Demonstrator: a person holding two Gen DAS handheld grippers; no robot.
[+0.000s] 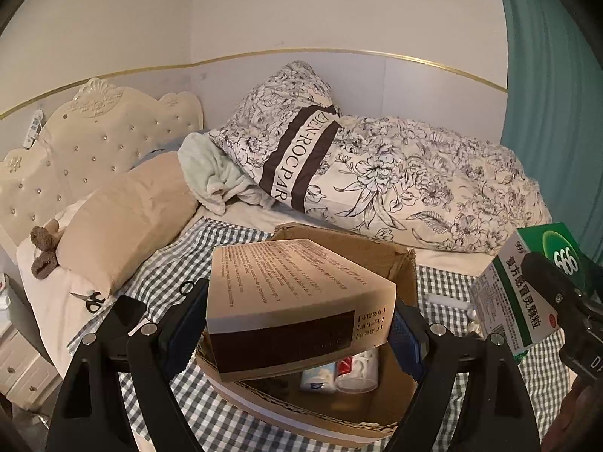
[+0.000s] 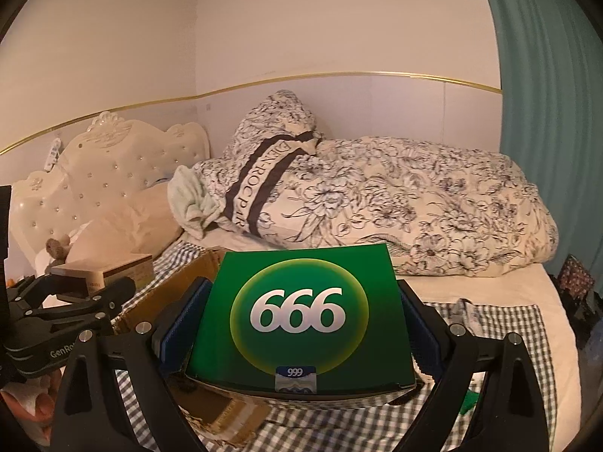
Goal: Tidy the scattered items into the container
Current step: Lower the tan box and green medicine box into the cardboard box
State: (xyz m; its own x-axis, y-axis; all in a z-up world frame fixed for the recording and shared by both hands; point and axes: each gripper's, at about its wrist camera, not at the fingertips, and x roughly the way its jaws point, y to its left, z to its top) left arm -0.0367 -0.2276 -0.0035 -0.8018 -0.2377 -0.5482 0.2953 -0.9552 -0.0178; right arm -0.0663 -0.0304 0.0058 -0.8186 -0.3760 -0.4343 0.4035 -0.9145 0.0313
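Note:
My left gripper (image 1: 297, 320) is shut on a beige and dark brown printed box (image 1: 297, 301), held tilted above the open cardboard container (image 1: 395, 263) on the checked blanket. Inside the container lie a red and white cup (image 1: 358, 371) and a small pale packet (image 1: 318, 376). My right gripper (image 2: 301, 324) is shut on a green medicine box (image 2: 301, 312), its blue pads pressing both sides. That green box (image 1: 527, 290) also shows at the right edge of the left wrist view, beside the container. The left gripper with the beige box (image 2: 101, 269) appears at the left of the right wrist view.
Scissors (image 1: 90, 299) lie on the bed at the left near a beige pillow (image 1: 128, 226). A floral duvet (image 1: 414, 188) is heaped along the wall behind. Small white items (image 1: 444, 301) sit on the checked blanket (image 1: 233, 414) right of the container. A teal curtain (image 1: 554, 113) hangs at the right.

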